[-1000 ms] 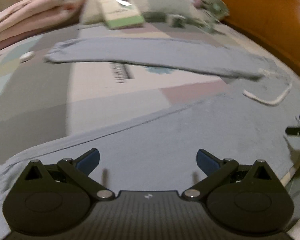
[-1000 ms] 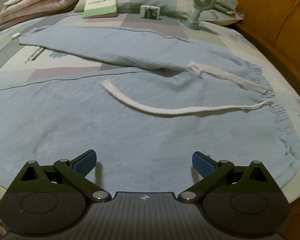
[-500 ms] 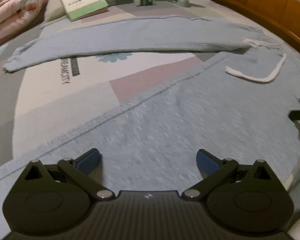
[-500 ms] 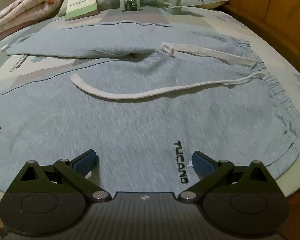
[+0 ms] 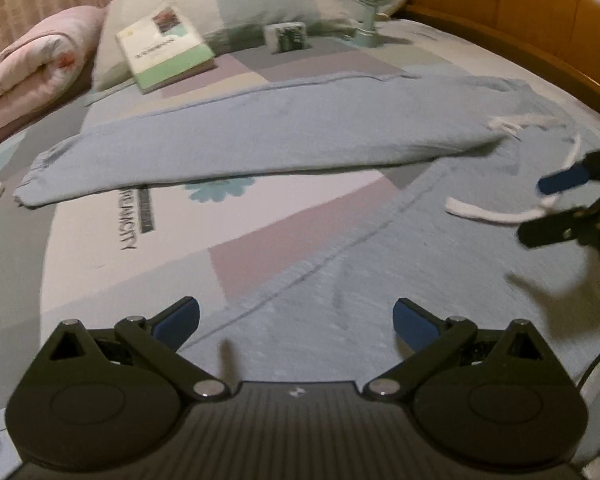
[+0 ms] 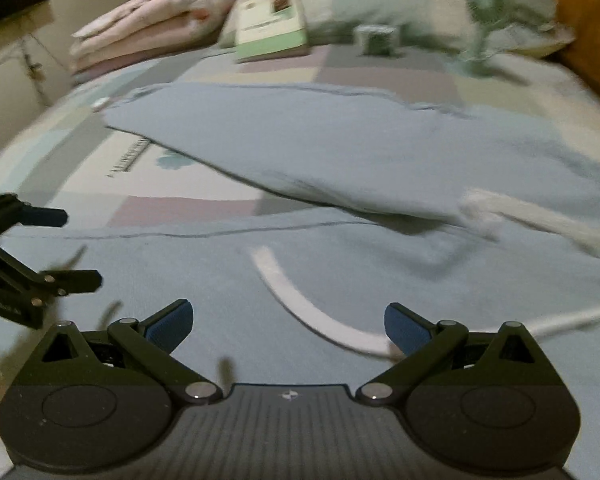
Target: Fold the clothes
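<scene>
Both grippers have advanced over the bed (image 5: pixel 100 248), closer together. Pale blue fleece sweatpants (image 5: pixel 284 136) lie flat, legs splayed in a V, long axes running leftward from the waistband at the right. Left gripper (image 5: pixel 296 318) and right gripper (image 6: pixel 289 322) hover wide open, empty, above the near leg; white drawstring (image 6: pixel 300 304) curls just ahead of the right

2 black grippers, left gripper (image 5: pixel 296 316) and right gripper (image 6: pixel 288 318), blue-padded fingers (image 5: pixel 178 318), silver pivot screws, ribbed bodies.
</scene>
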`<action>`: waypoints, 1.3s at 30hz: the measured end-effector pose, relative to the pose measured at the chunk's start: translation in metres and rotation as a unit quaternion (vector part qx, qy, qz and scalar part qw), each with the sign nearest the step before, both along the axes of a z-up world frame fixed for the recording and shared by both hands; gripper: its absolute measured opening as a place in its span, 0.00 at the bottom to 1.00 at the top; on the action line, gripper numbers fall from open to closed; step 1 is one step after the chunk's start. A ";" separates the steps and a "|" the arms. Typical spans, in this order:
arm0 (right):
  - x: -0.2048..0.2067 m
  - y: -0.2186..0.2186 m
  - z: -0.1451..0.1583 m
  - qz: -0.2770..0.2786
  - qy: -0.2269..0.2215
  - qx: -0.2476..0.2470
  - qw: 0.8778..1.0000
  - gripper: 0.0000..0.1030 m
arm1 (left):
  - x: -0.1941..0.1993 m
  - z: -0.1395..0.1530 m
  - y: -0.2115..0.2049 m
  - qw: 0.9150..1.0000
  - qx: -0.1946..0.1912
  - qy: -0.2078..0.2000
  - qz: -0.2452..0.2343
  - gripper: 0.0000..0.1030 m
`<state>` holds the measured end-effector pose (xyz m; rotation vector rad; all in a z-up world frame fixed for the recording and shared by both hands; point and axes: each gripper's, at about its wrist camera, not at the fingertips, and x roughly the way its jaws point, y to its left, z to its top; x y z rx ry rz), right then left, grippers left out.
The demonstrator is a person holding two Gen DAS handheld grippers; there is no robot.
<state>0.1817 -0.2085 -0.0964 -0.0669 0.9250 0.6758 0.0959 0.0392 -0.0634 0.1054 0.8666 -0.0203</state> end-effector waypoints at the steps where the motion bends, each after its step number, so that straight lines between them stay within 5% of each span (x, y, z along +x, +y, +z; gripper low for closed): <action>1: 0.006 0.004 -0.004 0.004 0.014 0.009 1.000 1.00 | 0.001 0.001 0.004 1.000 -0.003 -0.001 0.008 0.99; 7: 0.019 0.016 -0.016 -0.006 0.070 0.036 0.997 1.00 | 0.005 0.002 0.013 1.000 -0.006 0.002 0.027 0.99; 14: -0.006 0.015 -0.004 0.081 0.162 0.105 0.978 1.00 | 0.011 -0.001 0.009 1.000 -0.016 0.002 0.011 0.99; 23: 0.000 -0.018 0.026 0.014 0.105 0.077 0.991 1.00 | 0.018 -0.003 -0.003 0.999 -0.035 0.003 -0.012 0.99; 31: 0.057 -0.072 0.038 -0.111 0.083 0.096 0.986 1.00 | 0.028 -0.001 -0.010 0.999 -0.042 0.002 -0.024 0.99; 39: 0.138 -0.077 0.035 -0.130 0.062 0.061 0.988 1.00 | 0.035 0.001 -0.013 0.999 -0.038 0.004 -0.017 0.99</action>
